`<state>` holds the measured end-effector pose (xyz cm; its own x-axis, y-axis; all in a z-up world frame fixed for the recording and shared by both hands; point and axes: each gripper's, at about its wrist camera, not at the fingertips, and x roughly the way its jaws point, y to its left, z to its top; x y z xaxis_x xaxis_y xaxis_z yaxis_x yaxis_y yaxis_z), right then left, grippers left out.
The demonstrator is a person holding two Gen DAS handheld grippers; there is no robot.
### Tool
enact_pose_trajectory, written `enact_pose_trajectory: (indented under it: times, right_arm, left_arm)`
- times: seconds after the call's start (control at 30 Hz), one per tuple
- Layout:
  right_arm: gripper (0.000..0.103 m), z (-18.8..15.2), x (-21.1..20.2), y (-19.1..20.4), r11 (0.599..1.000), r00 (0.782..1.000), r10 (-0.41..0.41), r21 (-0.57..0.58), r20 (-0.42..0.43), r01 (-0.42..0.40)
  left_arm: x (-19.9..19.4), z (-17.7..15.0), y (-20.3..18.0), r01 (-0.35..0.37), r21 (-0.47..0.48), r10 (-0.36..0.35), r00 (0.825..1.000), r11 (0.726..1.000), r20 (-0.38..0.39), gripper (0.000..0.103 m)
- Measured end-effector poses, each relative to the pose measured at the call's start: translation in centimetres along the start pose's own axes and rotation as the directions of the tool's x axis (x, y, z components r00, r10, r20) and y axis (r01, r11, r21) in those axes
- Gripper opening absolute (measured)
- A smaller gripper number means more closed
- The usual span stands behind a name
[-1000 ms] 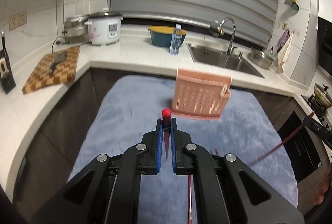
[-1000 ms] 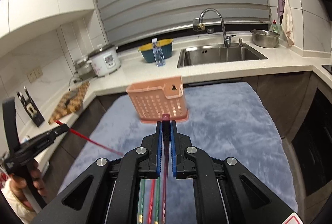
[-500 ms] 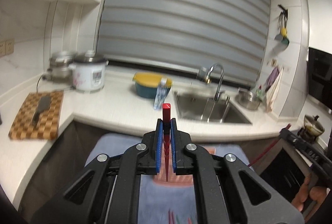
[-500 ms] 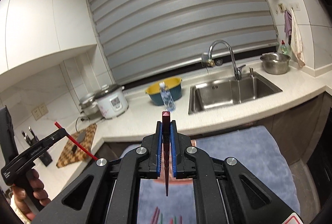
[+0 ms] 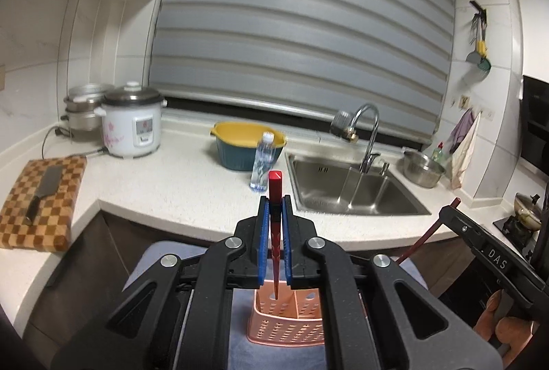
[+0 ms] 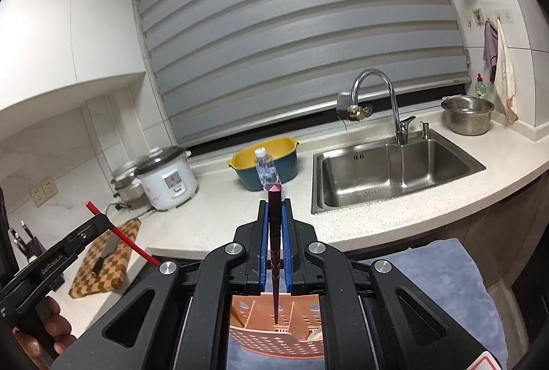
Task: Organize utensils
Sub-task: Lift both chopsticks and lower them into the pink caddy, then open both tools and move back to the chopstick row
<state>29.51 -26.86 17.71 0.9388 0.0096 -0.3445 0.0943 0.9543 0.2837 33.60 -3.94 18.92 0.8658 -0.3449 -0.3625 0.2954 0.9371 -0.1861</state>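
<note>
Chopsticks (image 5: 275, 215) (image 6: 274, 226) clamped, each hand-held gripper; basket (image 5: 291, 318) below (mostly hidden).

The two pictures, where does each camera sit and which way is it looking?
Left wrist view: rides on the left gripper, facing the kitchen counter and sink; it clamps a red chopstick above the pink basket. The right gripper and hand show at the right edge.
Right wrist view: rides on the right gripper, same heading, clamping a dark red chopstick. The left gripper shows at the left.
Shared: basket, sink, rice cooker.
</note>
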Motion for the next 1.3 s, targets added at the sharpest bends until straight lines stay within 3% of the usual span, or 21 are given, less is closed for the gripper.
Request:
enact_pose_trajectory:
  times: [0.23, 0.27, 0.33, 0.43, 0.73, 1.0, 1.17, 1.3]
  right_arm:
    - [0.008, -2.3, 2.0, -0.7, 1.0, 0.998, -0.026, -0.012, -0.062, 0.025]
    - [0.013, -2.4, 1.7, -0.8, 1.0, 0.998, -0.03, -0.01, -0.055, 0.029]
    - [0.016, -2.2, 1.1, -1.2, 0.999, 0.998, -0.033, -0.001, -0.046, 0.033]
    - [0.023, -2.0, -0.6, -1.7, 0.999, 0.999, -0.029, 0.022, -0.026, 0.03]
    - [0.028, -3.7, -6.8, -1.5, 1.0, 1.0, -0.007, 0.012, -0.025, 0.008]
    - [0.037, -11.4, -12.5, -1.8, 0.999, 0.989, -0.031, -0.045, -0.143, 0.025]
    - [0.037, -18.4, -15.1, -2.6, 0.996, 0.959, -0.076, -0.075, -0.273, 0.058]
    - [0.037, -23.2, -16.3, -2.7, 0.987, 0.926, -0.13, -0.139, -0.354, 0.085]
  left_arm:
    - [2.4, -2.0, 0.6, -0.013, -0.016, 0.012, 0.997, 1.0, -0.073, 0.008]
    - [2.4, -2.2, 0.7, -0.019, -0.024, 0.017, 0.997, 1.0, -0.076, 0.01]
    - [1.9, -2.4, 0.7, -0.019, -0.027, 0.017, 0.997, 0.999, -0.074, 0.03]
    - [0.7, -2.5, 0.8, -0.056, -0.012, 0.056, 0.997, 0.998, -0.053, 0.051]
    - [-4.7, -3.4, 0.2, -0.096, 0.026, 0.097, 0.994, 0.995, -0.053, 0.064]
    - [-10.2, -9.0, -0.3, -0.115, 0.045, 0.119, 0.987, 0.992, -0.104, 0.066]
    - [-11.6, -14.1, -0.1, -0.111, 0.026, 0.114, 0.971, 0.994, -0.21, 0.066]
    - [-12.3, -19.1, -0.3, -0.102, 0.046, 0.111, 0.948, 0.994, -0.299, 0.066]
